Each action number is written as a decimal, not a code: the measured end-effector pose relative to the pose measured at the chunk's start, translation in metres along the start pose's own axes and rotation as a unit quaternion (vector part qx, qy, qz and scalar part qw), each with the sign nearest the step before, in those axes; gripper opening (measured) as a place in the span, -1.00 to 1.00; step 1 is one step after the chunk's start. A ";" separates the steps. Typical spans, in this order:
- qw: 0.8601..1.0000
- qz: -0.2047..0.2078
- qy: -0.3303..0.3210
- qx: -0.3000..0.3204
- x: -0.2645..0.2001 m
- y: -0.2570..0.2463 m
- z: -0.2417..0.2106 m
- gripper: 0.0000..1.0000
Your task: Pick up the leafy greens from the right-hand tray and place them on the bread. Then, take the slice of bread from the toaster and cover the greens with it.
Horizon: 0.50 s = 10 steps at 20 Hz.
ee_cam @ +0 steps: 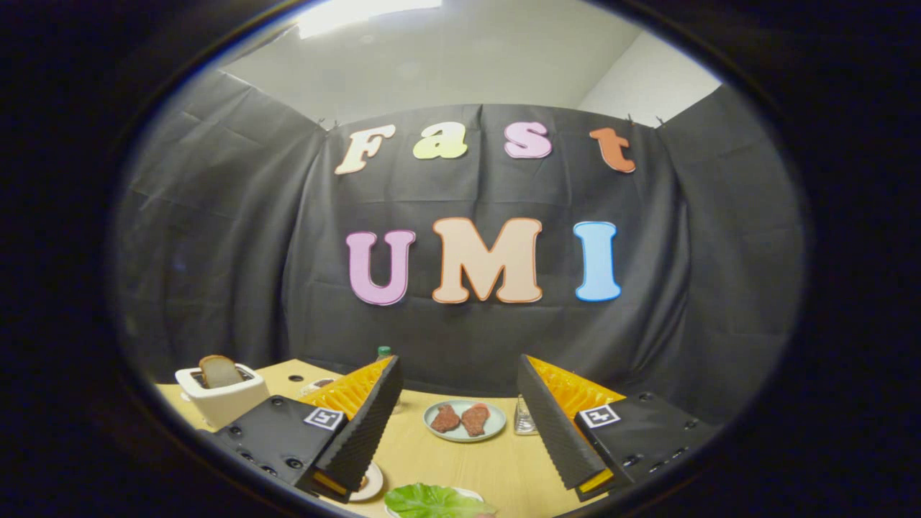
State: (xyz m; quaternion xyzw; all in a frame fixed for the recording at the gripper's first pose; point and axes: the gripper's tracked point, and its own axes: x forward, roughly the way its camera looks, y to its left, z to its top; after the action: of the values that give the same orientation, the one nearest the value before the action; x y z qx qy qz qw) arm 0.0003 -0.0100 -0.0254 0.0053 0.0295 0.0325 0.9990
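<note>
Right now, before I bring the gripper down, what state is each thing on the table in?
gripper: open, fingers spread wide, holding nothing.
white toaster: holds a bread slice standing upright in its slot.
green lettuce leaf: lying flat on a white plate, between the fingers, untouched.
pale blue plate: carries two reddish-brown meat pieces, beyond the fingers.

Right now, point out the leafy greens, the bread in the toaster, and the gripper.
leafy greens (435, 501), gripper view, middle of the leaf, between the fingers.
bread slice (219, 371), gripper view, its face above the toaster slot.
gripper (458, 424), gripper view, open gap midway between fingertips.
</note>
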 end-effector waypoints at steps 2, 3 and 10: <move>1.000 0.016 0.015 -0.013 0.001 0.002 -0.009 1.00; 0.999 0.023 0.022 -0.021 0.002 0.001 -0.012 1.00; 0.989 0.102 0.091 -0.053 0.009 0.013 -0.054 1.00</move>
State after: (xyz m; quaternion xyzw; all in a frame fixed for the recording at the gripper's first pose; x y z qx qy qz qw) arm 0.0048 0.0036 -0.0799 -0.0474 0.1181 0.1366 0.9824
